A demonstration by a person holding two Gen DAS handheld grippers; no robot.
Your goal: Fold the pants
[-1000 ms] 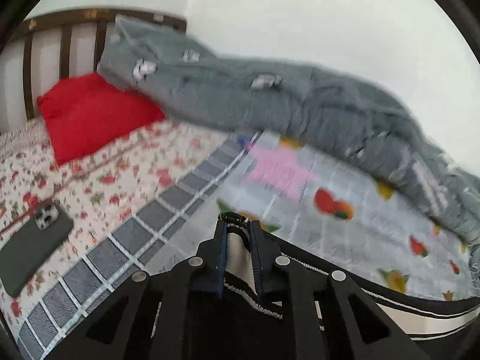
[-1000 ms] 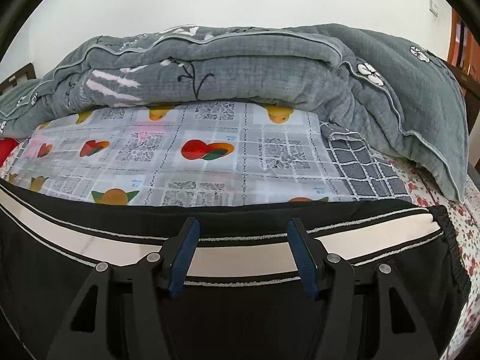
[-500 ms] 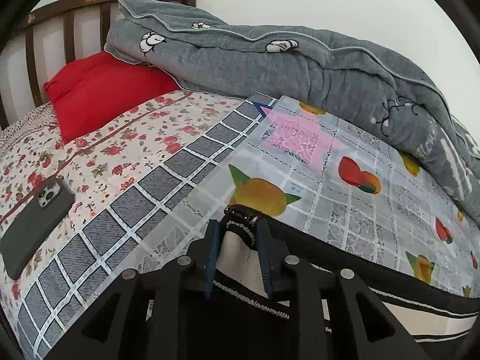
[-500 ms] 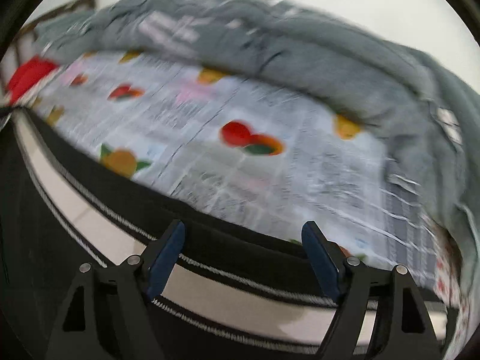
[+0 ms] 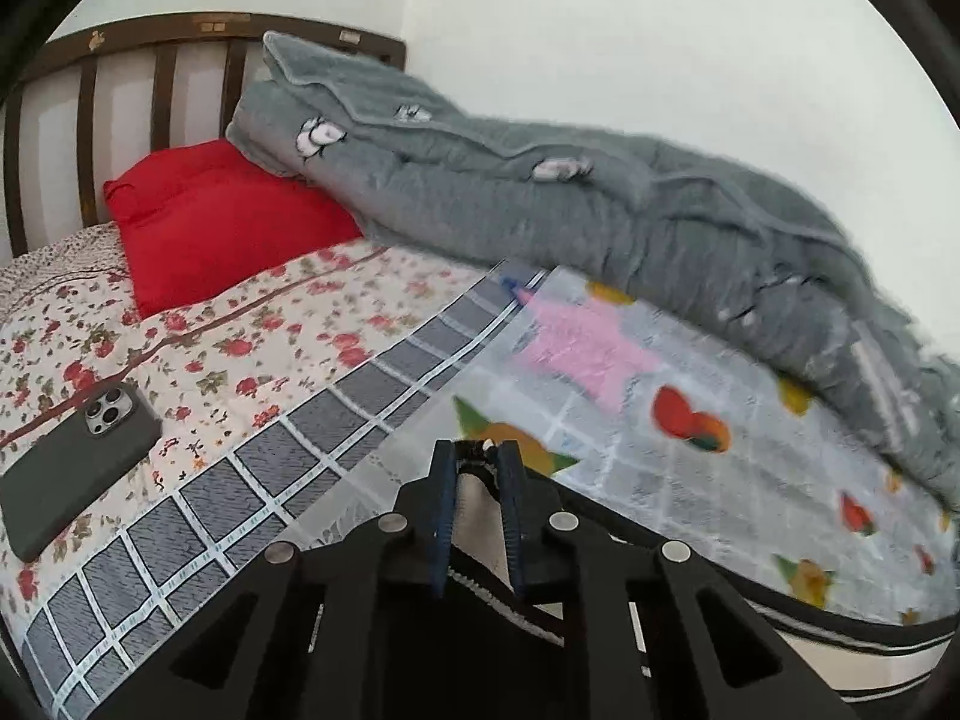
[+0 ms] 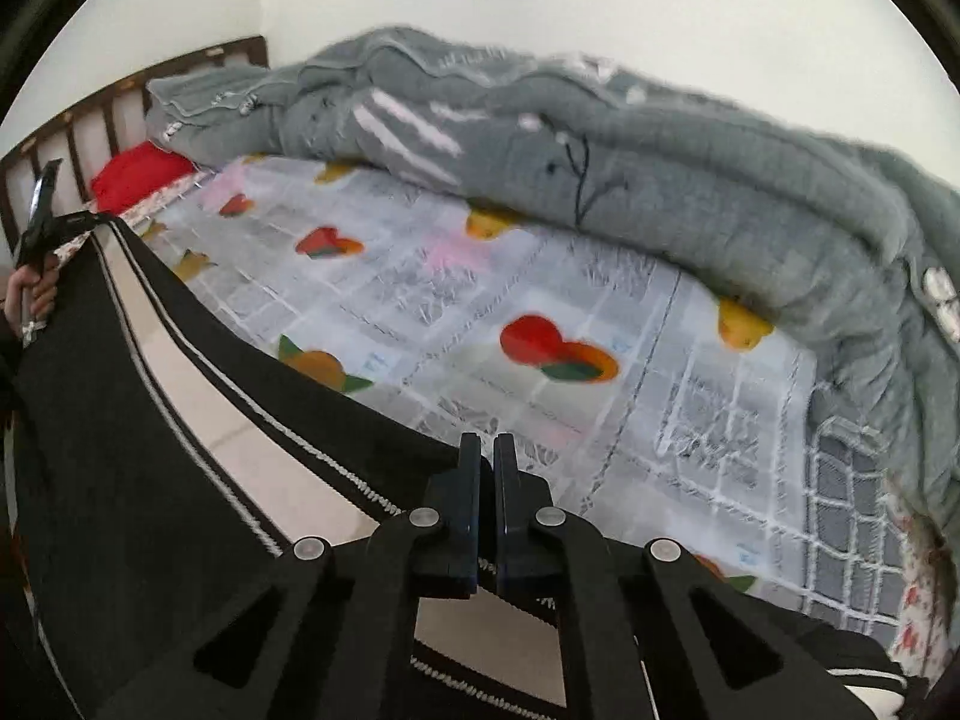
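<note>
pants (image 6: pixel 150 420), black with pale stripe, lower left of frame: left gripper (image 5: pixel 477 468) closing on the hem, right gripper (image 6: pixel 487 456) clamped on the edge; folding barely begun.

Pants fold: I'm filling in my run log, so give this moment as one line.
stage: pants gripped at both ends | left tool: closing on pants edge | right tool: shut on pants edge | surface: fruit-print sheet

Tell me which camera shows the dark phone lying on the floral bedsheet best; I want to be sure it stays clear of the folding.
The left wrist view. There the dark phone lies in full on the floral bedsheet, camera lenses up, apart from the black pants with a white stripe. The right wrist view does not show it at all.
</note>
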